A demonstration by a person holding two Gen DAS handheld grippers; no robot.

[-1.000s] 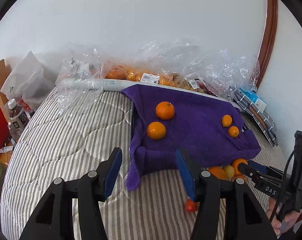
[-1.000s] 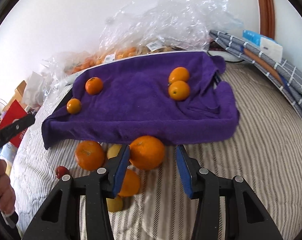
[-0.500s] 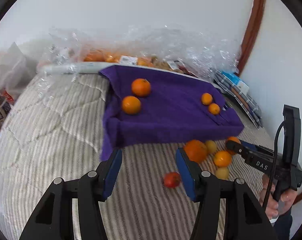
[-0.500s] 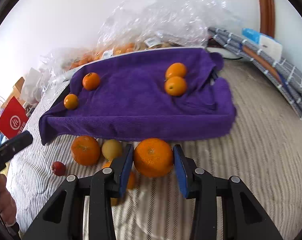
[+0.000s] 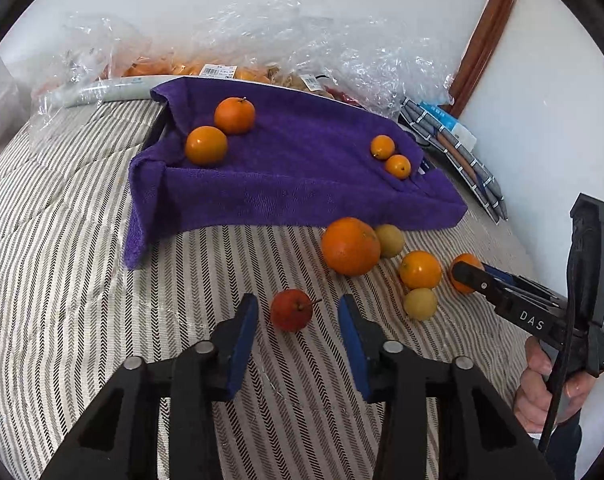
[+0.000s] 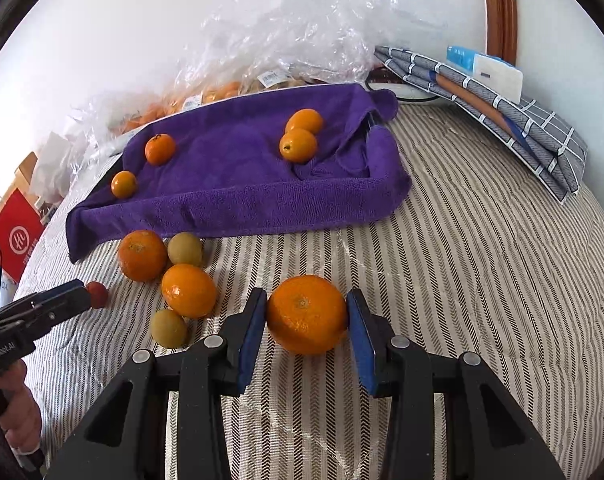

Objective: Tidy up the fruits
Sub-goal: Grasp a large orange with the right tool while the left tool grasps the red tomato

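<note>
The right gripper (image 6: 306, 322) squeezes a firm, round orange (image 6: 306, 314) at its middle, while the left gripper (image 5: 298, 326) is closing around a small, soft-looking red fruit (image 5: 290, 309) between its jaws, not touching yet.

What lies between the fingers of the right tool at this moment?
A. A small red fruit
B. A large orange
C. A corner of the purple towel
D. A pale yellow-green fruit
B. In the right wrist view, the right tool has its blue pads against both sides of a large orange on the striped bedcover.
</note>
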